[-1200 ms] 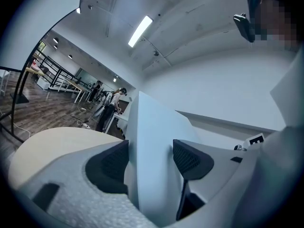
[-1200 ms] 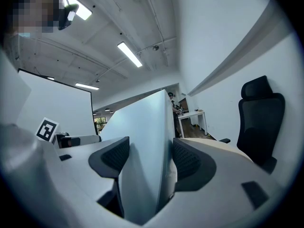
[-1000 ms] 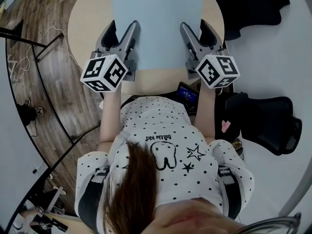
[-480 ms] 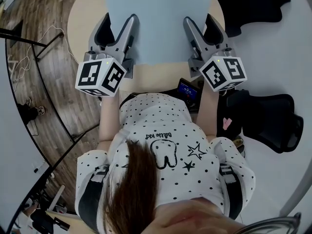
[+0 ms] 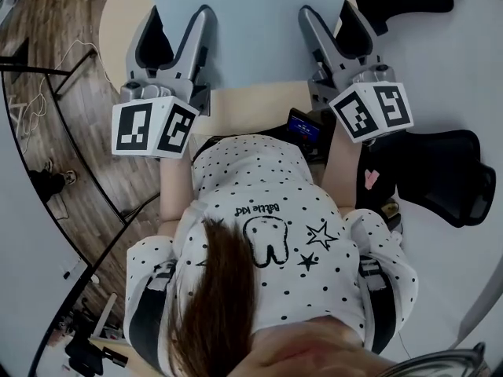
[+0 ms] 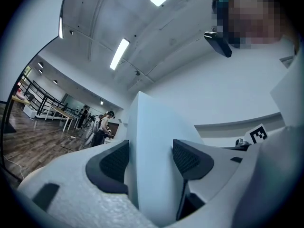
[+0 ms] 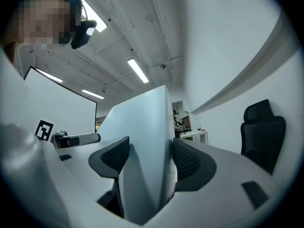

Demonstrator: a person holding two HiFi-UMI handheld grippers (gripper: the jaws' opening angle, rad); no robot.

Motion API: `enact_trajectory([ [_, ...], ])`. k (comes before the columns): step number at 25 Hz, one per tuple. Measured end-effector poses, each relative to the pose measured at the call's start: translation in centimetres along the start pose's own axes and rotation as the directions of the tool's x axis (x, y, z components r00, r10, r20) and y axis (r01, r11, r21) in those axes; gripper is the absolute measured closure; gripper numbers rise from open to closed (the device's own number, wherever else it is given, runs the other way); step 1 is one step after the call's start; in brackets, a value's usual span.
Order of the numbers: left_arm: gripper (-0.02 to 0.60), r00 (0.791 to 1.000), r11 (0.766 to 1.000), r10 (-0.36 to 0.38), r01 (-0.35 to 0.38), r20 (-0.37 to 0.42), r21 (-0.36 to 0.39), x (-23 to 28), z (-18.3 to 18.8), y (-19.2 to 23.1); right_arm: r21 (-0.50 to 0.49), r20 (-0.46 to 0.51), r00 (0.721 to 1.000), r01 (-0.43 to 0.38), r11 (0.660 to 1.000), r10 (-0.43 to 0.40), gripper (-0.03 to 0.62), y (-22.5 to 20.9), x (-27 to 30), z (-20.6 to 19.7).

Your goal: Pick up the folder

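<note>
While you hold folder [image 5: 251, 22] over tabletop [image 5: 251, 104], left gripper [image 5: 174, 34] clamps its left edge, right gripper [image 5: 330, 22] clamps its right edge.

The folder [image 5: 251, 30] is cut off by the head view's top edge, and much of the tabletop [image 5: 251, 107] is hidden behind it. In the left gripper view, the distant people [image 6: 101, 127] are too small to be made out.
</note>
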State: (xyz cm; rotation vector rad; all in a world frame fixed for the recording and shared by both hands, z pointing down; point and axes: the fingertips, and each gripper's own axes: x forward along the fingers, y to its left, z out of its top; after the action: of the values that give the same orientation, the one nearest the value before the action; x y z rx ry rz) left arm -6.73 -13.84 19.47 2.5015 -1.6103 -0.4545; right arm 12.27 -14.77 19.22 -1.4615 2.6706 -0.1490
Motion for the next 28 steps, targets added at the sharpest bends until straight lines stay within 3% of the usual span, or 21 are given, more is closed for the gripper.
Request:
enact_trajectory([
  [28,0.296,0.997,0.999,-0.027,0.024,0.068,0.041,-2.0,3.8,-1.0,-0.036,0.095,0.995,-0.006,0.999,0.010,0.318,2.6,-1.2,3.3],
])
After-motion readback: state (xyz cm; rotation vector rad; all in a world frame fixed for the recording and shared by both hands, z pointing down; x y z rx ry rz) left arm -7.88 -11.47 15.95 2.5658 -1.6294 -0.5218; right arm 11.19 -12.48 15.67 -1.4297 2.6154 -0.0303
